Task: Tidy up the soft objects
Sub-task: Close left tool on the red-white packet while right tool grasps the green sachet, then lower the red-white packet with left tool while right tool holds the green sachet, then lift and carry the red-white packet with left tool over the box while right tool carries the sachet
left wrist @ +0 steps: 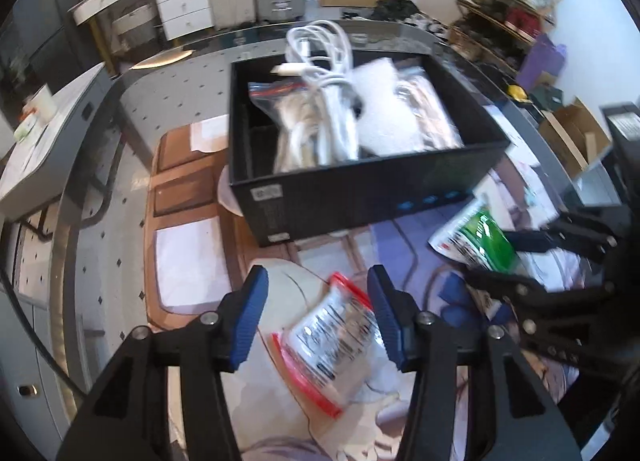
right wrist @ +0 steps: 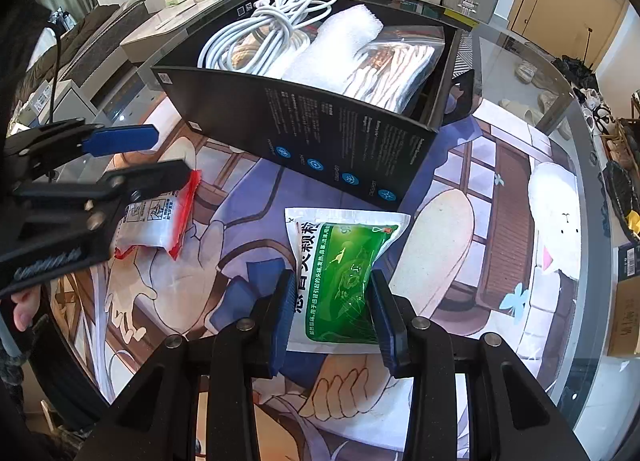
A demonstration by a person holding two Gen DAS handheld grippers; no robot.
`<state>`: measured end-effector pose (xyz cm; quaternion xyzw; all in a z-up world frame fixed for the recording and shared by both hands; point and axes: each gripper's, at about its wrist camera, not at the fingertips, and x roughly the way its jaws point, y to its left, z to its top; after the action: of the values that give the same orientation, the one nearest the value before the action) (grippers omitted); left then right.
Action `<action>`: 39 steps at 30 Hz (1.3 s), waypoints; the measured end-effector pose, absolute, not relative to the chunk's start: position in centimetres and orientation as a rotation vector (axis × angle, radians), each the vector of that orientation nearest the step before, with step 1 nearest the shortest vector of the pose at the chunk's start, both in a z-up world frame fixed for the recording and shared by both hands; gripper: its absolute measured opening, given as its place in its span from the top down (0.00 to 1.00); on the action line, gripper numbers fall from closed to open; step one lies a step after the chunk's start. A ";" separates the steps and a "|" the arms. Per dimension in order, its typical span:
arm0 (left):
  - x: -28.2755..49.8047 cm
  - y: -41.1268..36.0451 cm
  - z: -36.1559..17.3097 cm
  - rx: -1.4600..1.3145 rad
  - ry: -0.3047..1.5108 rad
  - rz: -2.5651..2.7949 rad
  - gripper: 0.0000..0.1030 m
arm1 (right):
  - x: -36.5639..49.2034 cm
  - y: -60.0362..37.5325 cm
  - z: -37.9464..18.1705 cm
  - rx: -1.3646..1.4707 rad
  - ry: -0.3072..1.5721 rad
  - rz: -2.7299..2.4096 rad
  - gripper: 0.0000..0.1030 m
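A black box [left wrist: 360, 189] [right wrist: 320, 133] stands on the printed mat and holds a white cable bundle [left wrist: 324, 61] [right wrist: 272, 29], a white towel [right wrist: 340, 45] and zip bags. My right gripper [right wrist: 332, 313] is shut on a green and white packet [right wrist: 344, 277] [left wrist: 476, 241], just in front of the box. My left gripper [left wrist: 316, 313] is open around a red-edged zip bag [left wrist: 336, 337] [right wrist: 160, 217] lying on the mat, left of the packet. The bag sits between the blue pads; I cannot tell if they touch it.
The printed mat [right wrist: 500, 189] covers a glass table whose edge [right wrist: 588, 165] curves at the right. A cardboard box [right wrist: 624, 321] sits at the far right. A white desk with drawers [left wrist: 176, 1] and shelves [left wrist: 508, 1] stand beyond.
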<state>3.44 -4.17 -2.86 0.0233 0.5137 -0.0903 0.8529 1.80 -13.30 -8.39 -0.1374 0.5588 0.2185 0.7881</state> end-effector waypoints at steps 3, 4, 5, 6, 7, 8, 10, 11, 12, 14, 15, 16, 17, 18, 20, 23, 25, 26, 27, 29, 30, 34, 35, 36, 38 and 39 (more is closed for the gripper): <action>2.9 -4.3 -2.5 0.074 1.086 -0.217 0.41 | 1.7 -13.3 -8.3 -0.299 1.206 0.471 0.65; 2.8 -4.4 -2.5 0.073 1.092 -0.230 0.38 | 1.6 -13.2 -8.3 -0.303 1.209 0.474 0.65; 2.6 -4.4 -2.5 0.072 1.097 -0.240 0.31 | 1.5 -13.1 -8.3 -0.307 1.209 0.475 0.65; 2.5 -4.5 -2.4 0.071 1.097 -0.246 0.26 | 1.3 -13.0 -8.2 -0.313 1.211 0.475 0.65; 2.5 -4.6 -2.4 0.074 1.097 -0.247 0.26 | 1.2 -13.0 -8.2 -0.321 1.211 0.477 0.66; 2.4 -4.8 -2.4 0.076 1.099 -0.248 0.26 | 1.0 -12.9 -8.2 -0.323 1.213 0.478 0.67; 2.3 -5.0 -2.5 0.073 1.105 -0.254 0.26 | 0.7 -13.0 -7.9 -0.320 1.214 0.482 0.67; 2.1 -5.1 -2.6 0.074 1.107 -0.261 0.26 | 0.5 -13.1 -7.8 -0.317 1.215 0.486 0.68; 2.1 -5.2 -2.7 0.078 1.110 -0.267 0.26 | 0.4 -13.1 -7.6 -0.316 1.212 0.488 0.68; 1.9 -5.4 -2.8 0.086 1.117 -0.285 0.26 | 0.2 -13.2 -7.0 -0.317 1.205 0.486 0.68; 1.8 -5.6 -2.9 0.092 1.119 -0.293 0.26 | 0.1 -13.3 -6.7 -0.313 1.202 0.487 0.68; 1.6 -5.7 -3.0 0.098 1.122 -0.301 0.26 | 0.1 -13.4 -6.5 -0.309 1.202 0.491 0.68; 1.6 -5.7 -3.0 0.101 1.124 -0.307 0.26 | 0.0 -13.4 -6.3 -0.306 1.203 0.495 0.68; 1.5 -5.8 -3.1 0.105 1.127 -0.312 0.26 | -0.1 -13.6 -6.1 -0.306 1.202 0.501 0.68; 1.4 -5.8 -3.4 0.114 1.136 -0.324 0.26 | -0.1 -13.8 -5.8 -0.301 1.198 0.500 0.68; 1.3 -5.8 -3.7 0.125 1.151 -0.335 0.26 | 0.0 -14.2 -5.3 -0.286 1.197 0.502 0.68; 1.3 -5.7 -3.8 0.130 1.155 -0.338 0.27 | 0.2 -14.5 -5.1 -0.284 1.196 0.499 0.68; 1.4 -5.7 -3.9 0.136 1.156 -0.335 0.31 | 0.3 -14.6 -5.0 -0.282 1.196 0.498 0.68; 1.4 -5.6 -3.9 0.144 1.159 -0.334 0.37 | 0.3 -14.6 -4.9 -0.278 1.196 0.499 0.68; 1.4 -5.5 -4.2 0.152 1.169 -0.333 0.41 | 0.5 -14.7 -4.7 -0.274 1.194 0.502 0.68; 1.5 -5.5 -4.4 0.156 1.177 -0.332 0.48 | 0.5 -14.7 -4.6 -0.272 1.193 0.504 0.68; 1.4 -5.4 -4.8 0.176 1.178 -0.328 0.50 | 0.5 -14.4 -4.7 -0.273 1.191 0.508 0.68; 1.4 -5.4 -4.8 0.174 1.176 -0.330 0.51 | 0.5 -14.3 -4.7 -0.274 1.193 0.508 0.68; 1.4 -5.4 -4.8 0.172 1.174 -0.332 0.52 | 0.5 -14.3 -4.8 -0.273 1.193 0.508 0.68; 1.4 -5.4 -4.8 0.174 1.173 -0.331 0.53 | 0.6 -14.2 -4.9 -0.271 1.193 0.508 0.68; 1.4 -5.5 -4.7 0.176 1.173 -0.330 0.53 | 0.6 -14.2 -4.9 -0.270 1.193 0.508 0.68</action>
<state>1.40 -5.46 -4.74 0.0826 0.5500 -0.1546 0.8166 0.59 -14.20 -4.87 -0.1252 0.5538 0.2357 0.7887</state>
